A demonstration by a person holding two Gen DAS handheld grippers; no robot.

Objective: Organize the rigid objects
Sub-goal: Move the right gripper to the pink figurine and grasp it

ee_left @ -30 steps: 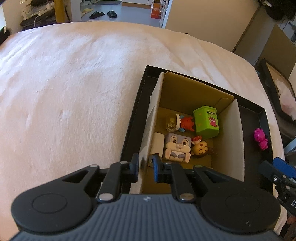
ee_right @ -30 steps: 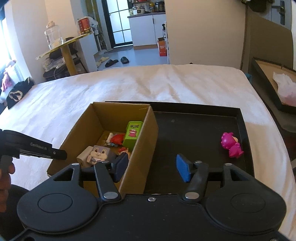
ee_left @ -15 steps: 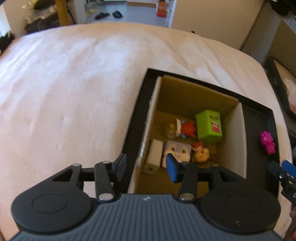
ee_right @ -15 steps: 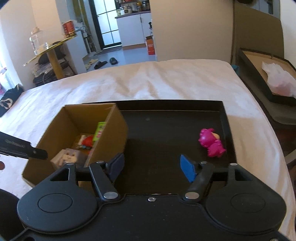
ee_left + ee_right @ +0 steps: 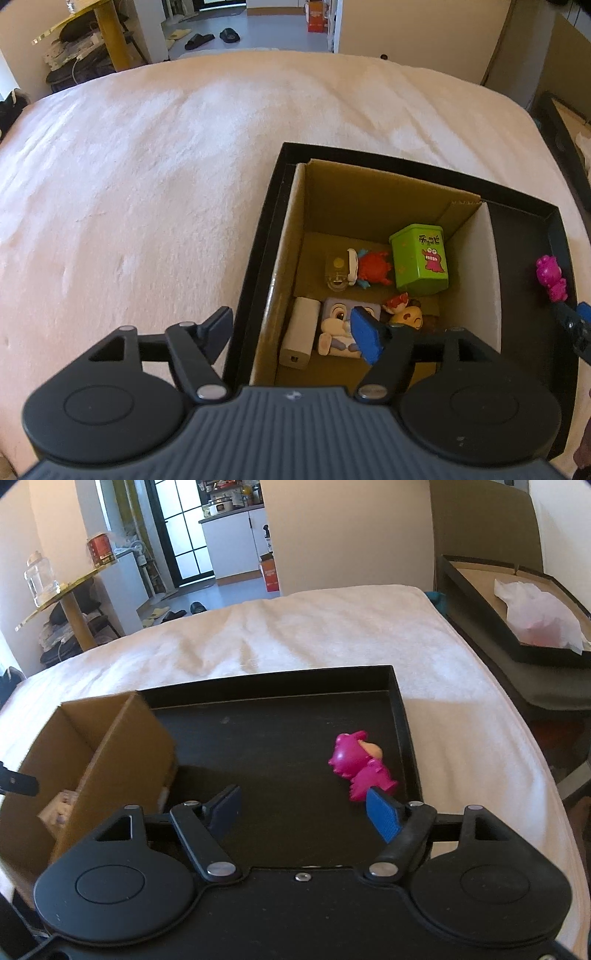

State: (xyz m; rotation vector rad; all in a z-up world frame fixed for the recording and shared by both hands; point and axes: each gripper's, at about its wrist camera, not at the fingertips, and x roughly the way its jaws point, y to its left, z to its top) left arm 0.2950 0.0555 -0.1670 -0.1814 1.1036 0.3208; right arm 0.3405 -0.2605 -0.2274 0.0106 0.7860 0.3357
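A cardboard box (image 5: 384, 192) stands in the left part of a black tray (image 5: 280, 698). Inside it lie a green tin (image 5: 419, 264), a red figure (image 5: 373, 267), a grey rabbit block (image 5: 345, 326), a white block (image 5: 300, 338) and a small round-headed figure (image 5: 404, 312). My left gripper (image 5: 291, 334) is open and empty, above the box's near left wall. A pink figure (image 5: 360, 766) lies on the tray floor at the right. My right gripper (image 5: 304, 812) is open and empty, its right finger just in front of the pink figure. The pink figure also shows in the left wrist view (image 5: 550, 277).
The tray sits on a bed with a white cover (image 5: 147, 177). Right of the bed stands another black tray (image 5: 517, 602) with white plastic in it. A yellow side table (image 5: 70, 602) stands beyond the bed's far left.
My left gripper has opened wide and drawn back from the box; the white block now lies in the box. My right gripper has swung right, toward the pink figure.
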